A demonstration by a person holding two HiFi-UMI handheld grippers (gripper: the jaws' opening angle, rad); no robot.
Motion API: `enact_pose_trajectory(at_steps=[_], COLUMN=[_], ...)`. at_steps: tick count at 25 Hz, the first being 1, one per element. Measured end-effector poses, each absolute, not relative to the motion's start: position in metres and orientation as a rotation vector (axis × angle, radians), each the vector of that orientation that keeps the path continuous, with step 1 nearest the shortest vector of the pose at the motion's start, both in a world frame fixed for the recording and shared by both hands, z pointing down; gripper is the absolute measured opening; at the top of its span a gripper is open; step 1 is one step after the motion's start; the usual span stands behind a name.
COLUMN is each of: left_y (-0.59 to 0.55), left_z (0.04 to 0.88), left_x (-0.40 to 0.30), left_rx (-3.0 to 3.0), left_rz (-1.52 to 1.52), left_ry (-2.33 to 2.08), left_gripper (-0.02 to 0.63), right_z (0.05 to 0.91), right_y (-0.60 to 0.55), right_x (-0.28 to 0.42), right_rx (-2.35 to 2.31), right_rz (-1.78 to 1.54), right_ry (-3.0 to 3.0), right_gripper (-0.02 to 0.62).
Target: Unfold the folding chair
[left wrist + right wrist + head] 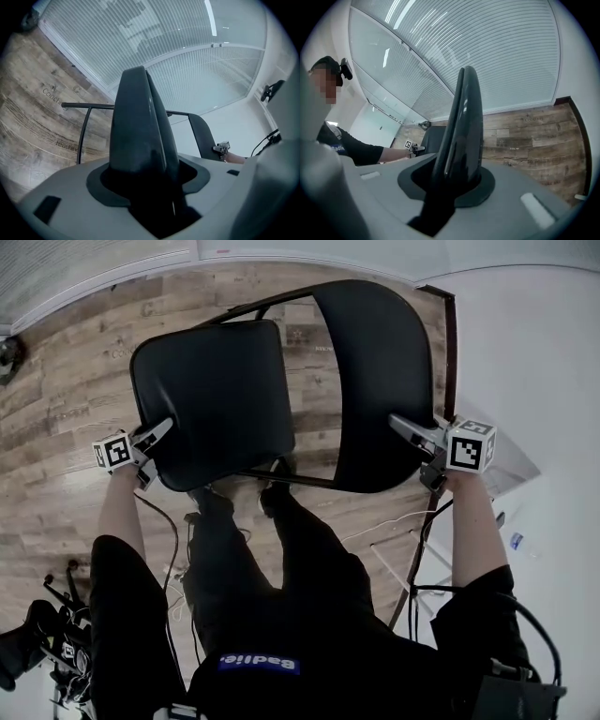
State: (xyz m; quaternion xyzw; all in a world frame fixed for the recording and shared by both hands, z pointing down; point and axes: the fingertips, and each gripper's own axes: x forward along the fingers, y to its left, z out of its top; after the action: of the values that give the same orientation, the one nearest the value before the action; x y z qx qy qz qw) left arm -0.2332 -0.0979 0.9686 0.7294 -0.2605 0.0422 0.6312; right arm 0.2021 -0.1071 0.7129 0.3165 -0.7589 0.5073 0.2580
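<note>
The folding chair (384, 334) stands opened on the wooden floor (75, 390), with its seat (211, 399) folded down in front of the person. The left gripper (159, 451) has its fingers (136, 131) set apart over the seat's front-left edge, clasping it with no gap showing. The right gripper (409, 437) holds the backrest (375, 409) at its right edge, its fingers (454, 136) drawn nearly together on that thin rim.
</note>
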Motion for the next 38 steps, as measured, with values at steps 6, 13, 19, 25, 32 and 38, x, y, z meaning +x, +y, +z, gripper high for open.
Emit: enact_pose_trajectory(at_steps=[6,13,19,25,32,38], left_y=[-0.097,-0.094,-0.092,-0.087,-0.086,-0.09], left_z=[0.979,0.999,1.015,1.044,1.058,1.055], left_x=[-0.246,-0.272,-0.304,-0.339,-0.355,-0.357], left_rx=[1.683,1.656,1.643,1.577,1.58,1.618], left_rz=[0.062,0.069,0.053,0.109,0.1,0.115], left_ry=[-0.56,-0.617,-0.742,-0.821,-0.872,-0.823], left_gripper=[0.255,0.285,0.322,0.362,0.374,0.376], right_z=[0.711,0.706,0.702,0.706,0.706,0.706], right_y=[-0.106,-0.101,-0.095,-0.092,-0.086,-0.087], right_x=[0.186,0.148,0.104,0.055,0.032,0.034], right_rx=[0.861,0.857,0.831,0.877,0.864,0.903], right_rz=[1.372,1.31,1.231,1.171,1.153,1.161], right_ry=[-2.064,-2.042,-2.023,-1.952,-1.944,-1.924], right_gripper=[0.081,0.084,0.084,0.084,0.086,0.086])
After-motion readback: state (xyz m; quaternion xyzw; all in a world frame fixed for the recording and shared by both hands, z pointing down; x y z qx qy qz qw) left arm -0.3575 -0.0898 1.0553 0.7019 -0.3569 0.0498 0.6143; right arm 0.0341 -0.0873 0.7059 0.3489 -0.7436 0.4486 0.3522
